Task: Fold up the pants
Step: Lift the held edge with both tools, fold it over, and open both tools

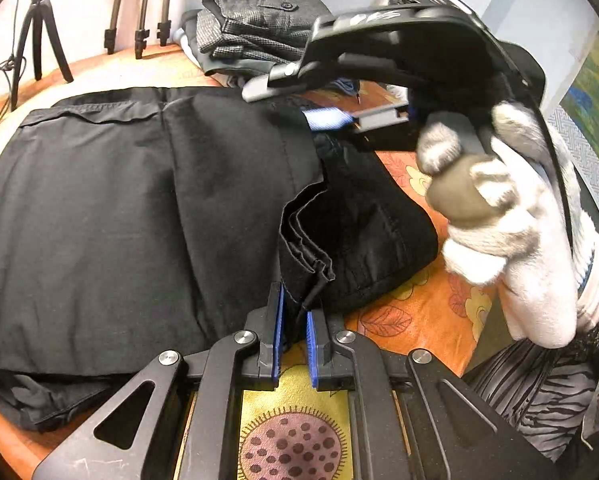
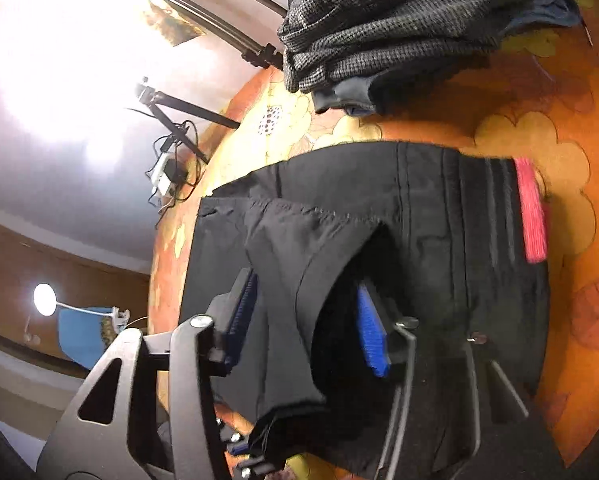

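Two grippers over folded black fabric pants (image 1: 147, 208) spread mid-frame on orange floral tablecloth (image 1: 415, 312), left gripper (image 1: 295, 320) clenched on stacked hem, right gripper (image 2: 307, 320) spread, fold loose between blue pads, grey folded garments (image 1: 259, 24) at top.

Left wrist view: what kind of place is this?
Likely a room at home set up for recording: floral orange cloth on the table, folded grey trousers stacked against the wall, small tripod at the back.

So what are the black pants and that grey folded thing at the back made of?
The black pants look like a smooth, thin woven cloth, matte, with soft creases and stitched seams; perhaps cotton or a blend. The grey folded garment looks thicker and rougher, with a tiny check weave, maybe wool-like.
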A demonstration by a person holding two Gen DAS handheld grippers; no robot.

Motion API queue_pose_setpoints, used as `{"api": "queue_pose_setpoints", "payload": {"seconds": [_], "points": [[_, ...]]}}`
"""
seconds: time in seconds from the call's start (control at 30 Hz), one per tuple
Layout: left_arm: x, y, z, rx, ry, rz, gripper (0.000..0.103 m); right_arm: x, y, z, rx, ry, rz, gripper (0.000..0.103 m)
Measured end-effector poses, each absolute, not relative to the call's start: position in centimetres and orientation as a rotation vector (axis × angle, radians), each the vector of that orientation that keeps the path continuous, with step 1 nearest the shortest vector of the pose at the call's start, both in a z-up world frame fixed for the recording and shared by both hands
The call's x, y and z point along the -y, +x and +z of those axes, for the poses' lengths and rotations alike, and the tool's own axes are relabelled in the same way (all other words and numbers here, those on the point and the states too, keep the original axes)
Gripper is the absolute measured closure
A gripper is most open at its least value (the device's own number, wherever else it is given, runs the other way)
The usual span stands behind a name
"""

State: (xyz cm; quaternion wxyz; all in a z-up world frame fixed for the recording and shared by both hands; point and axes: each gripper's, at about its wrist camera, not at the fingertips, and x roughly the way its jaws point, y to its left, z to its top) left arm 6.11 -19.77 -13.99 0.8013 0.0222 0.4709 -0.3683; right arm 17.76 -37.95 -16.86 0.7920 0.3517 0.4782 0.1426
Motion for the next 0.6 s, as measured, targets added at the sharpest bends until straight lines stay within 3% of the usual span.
{"api": "queue_pose_setpoints", "payload": {"seconds": [0.03,0.1,0.3,0.6], "points": [[19.8,6.1,-13.9,-1.005,0.050,-0.787,0.095,37.5,17.9,-16.5,-1.022,0.728,0.295,0.088],[20.0,6.1,-13.5,-0.995,0.044,-0.785,0.095,36.9,17.8,-15.3,-0.984,0.679,0.297,0.094],[22.0,5.9,-11.9,-0.945,0.038,-0.824,0.095,33.8,16.8,-9.7,-0.810,0.317,0.259,0.097],[25.5,4.5,-13.7,-0.996,0.122,-0.926,0.095,37.0,20.2,-13.9,-0.950,0.331,0.157,0.097]]}}
